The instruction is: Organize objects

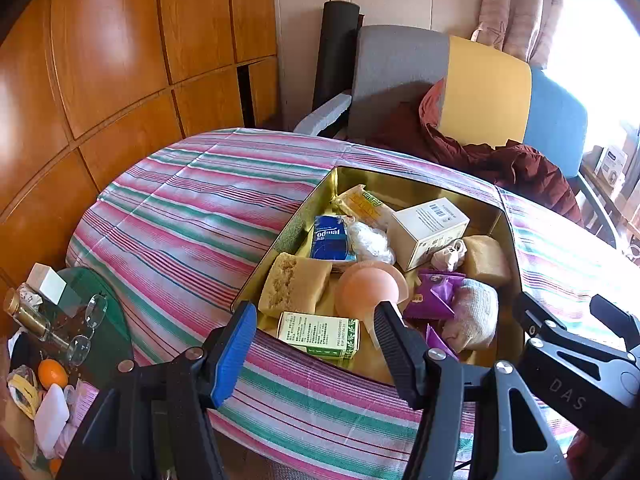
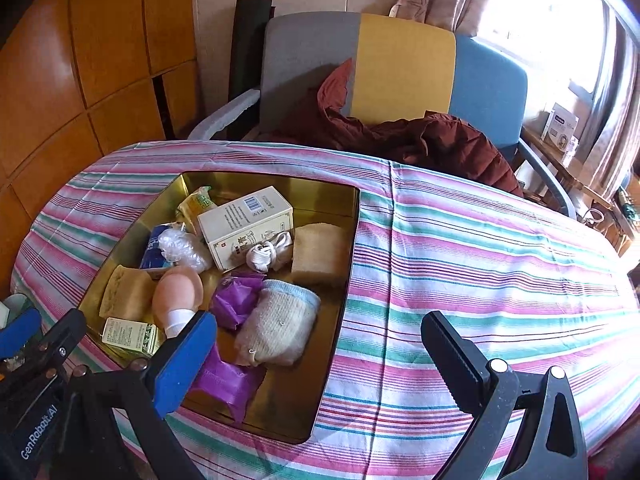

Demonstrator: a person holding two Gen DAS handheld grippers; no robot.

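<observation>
A gold tin (image 1: pixel 404 184) (image 2: pixel 276 186) sits on the striped tablecloth (image 1: pixel 192 216) (image 2: pixel 480 264). It holds a white box (image 1: pixel 428 228) (image 2: pixel 244 220), a blue tissue pack (image 1: pixel 330 238), two yellow sponges (image 1: pixel 294 284) (image 2: pixel 320 254), a peach round cushion (image 1: pixel 370 288) (image 2: pixel 178 286), purple packets (image 1: pixel 434 294) (image 2: pixel 236 300), a rolled cloth (image 1: pixel 472 314) (image 2: pixel 280 326) and a green-white box (image 1: pixel 320 334) (image 2: pixel 130 336). My left gripper (image 1: pixel 316 346) hangs open over the tin's near edge, above the green-white box. My right gripper (image 2: pixel 320 360) is open over the tin's near right corner, holding nothing.
An armchair (image 1: pixel 488 88) (image 2: pixel 404 64) with a maroon jacket (image 1: pixel 512 168) (image 2: pixel 432 140) stands behind the table. A wooden wardrobe (image 1: pixel 100 60) fills the left. A low side table (image 1: pixel 100 320) at the lower left carries glasses, a bottle and an orange (image 1: pixel 52 373).
</observation>
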